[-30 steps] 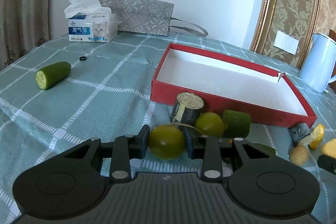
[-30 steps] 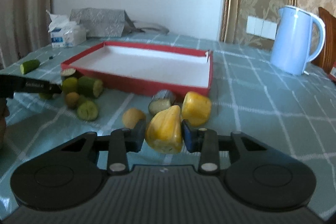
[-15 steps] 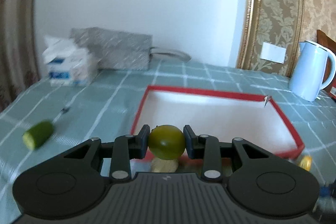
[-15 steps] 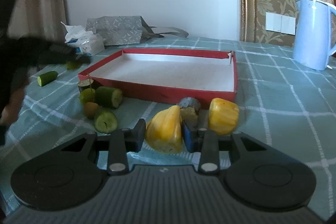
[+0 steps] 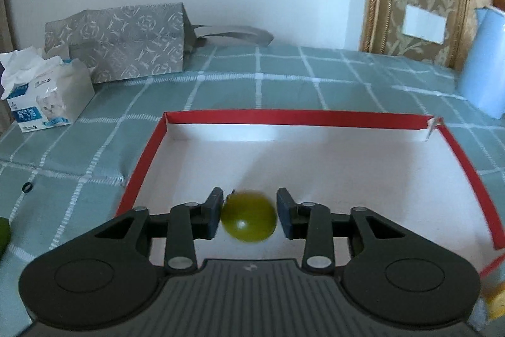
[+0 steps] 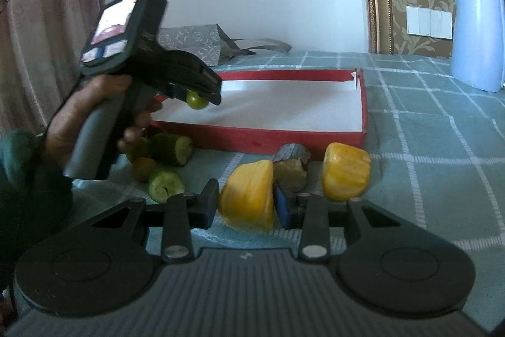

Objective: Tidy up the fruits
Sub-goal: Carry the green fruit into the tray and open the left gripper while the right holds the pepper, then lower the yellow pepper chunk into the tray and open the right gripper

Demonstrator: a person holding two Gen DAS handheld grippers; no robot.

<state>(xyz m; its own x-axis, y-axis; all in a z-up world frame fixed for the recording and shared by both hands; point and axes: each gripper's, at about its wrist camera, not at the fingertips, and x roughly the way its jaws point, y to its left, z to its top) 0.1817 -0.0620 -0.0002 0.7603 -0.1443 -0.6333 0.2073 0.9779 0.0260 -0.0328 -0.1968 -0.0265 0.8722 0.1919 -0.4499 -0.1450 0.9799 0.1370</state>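
While the left gripper (image 5: 248, 215) is hovering over the shallow red cardboard tray with the white floor (image 5: 142, 169), its fingers are standing slightly apart around a round green fruit (image 5: 249, 216), blurred, with small gaps showing on both sides. The right gripper (image 6: 246, 204) is sitting low over the worktop covered in teal checked cloth (image 6: 426, 147), its fingers pressing on a yellow wedge-shaped fruit piece (image 6: 247, 199). Another yellow chunk (image 6: 345, 176) and cut green cucumber pieces (image 6: 167, 149) are lying just outside the tray's near wall.
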